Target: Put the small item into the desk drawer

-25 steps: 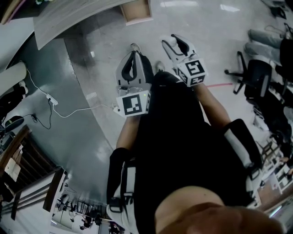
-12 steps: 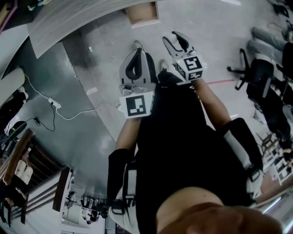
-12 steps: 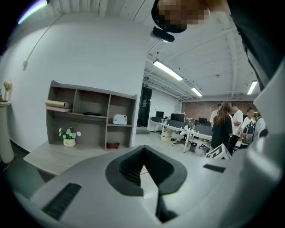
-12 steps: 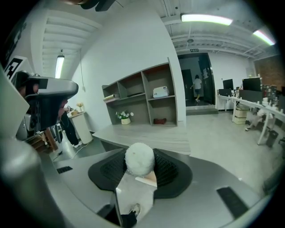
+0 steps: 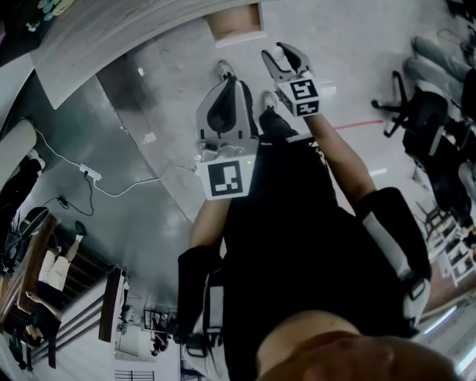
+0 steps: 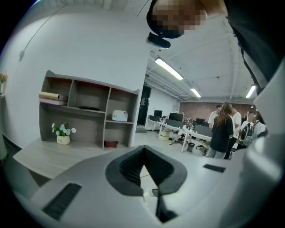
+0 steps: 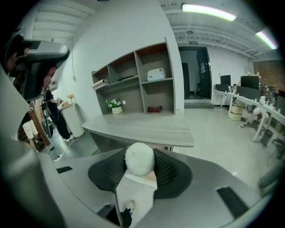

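My left tool (image 5: 225, 104) hangs low in front of me with its two halves brought together at the tips and nothing between them; through the gap behind the tips I see only floor (image 6: 142, 171). My right tool (image 5: 285, 61) is held a little further forward and is closed on the small item, a white fluffy ball (image 7: 139, 159), which sits between the dark ribbed pads (image 7: 171, 171) and keeps them wide apart. Below the tools are my shoes (image 5: 223, 71) on the pale, glossy floor, and a white cable (image 5: 111, 190) trails across the grey strip at my left. Ahead of the right tool the drawer (image 5: 236, 22) shows as an open wooden box at the edge of the grey worktop (image 7: 142, 129), well apart from the ball. On the worktop stands a small pot of white flowers (image 7: 116, 106) before an open shelf unit (image 7: 138, 80) holding a white appliance (image 7: 156, 74). Further off are rows of office desks and people standing (image 6: 221, 130).
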The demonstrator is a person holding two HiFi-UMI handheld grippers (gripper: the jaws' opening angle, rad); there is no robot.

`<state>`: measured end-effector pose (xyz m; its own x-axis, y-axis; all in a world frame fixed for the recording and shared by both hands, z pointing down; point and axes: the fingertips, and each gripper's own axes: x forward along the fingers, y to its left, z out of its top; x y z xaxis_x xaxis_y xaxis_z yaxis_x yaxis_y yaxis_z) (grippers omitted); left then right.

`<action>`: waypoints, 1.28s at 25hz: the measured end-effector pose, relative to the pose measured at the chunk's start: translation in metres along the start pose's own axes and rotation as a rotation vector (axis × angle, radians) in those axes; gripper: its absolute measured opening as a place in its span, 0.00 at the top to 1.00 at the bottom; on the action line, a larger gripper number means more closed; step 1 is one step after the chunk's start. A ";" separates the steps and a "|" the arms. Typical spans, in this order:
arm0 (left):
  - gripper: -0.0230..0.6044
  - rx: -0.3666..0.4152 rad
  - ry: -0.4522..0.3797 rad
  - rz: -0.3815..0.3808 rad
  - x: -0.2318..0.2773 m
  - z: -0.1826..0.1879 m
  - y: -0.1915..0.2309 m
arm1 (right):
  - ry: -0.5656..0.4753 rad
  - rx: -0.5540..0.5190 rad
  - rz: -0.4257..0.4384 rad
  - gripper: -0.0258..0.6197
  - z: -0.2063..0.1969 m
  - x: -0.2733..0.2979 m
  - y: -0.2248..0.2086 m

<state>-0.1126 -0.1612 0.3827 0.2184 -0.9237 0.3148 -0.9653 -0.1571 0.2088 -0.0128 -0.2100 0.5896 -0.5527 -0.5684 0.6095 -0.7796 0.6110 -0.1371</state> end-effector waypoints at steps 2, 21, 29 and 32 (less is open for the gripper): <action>0.97 -0.013 0.004 -0.001 0.008 -0.003 0.006 | 0.008 -0.010 -0.004 0.70 -0.005 0.017 -0.004; 0.97 0.009 0.058 -0.057 0.062 -0.040 0.013 | 0.159 -0.055 -0.045 0.70 -0.106 0.126 -0.055; 0.97 -0.007 0.090 -0.071 0.072 -0.061 0.017 | 0.179 -0.048 -0.073 0.70 -0.132 0.163 -0.065; 0.97 -0.009 0.097 -0.074 0.076 -0.064 0.020 | 0.185 -0.053 -0.090 0.70 -0.140 0.172 -0.071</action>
<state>-0.1061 -0.2118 0.4701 0.3019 -0.8714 0.3867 -0.9449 -0.2196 0.2428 -0.0114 -0.2738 0.8133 -0.4140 -0.5141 0.7512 -0.8040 0.5935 -0.0369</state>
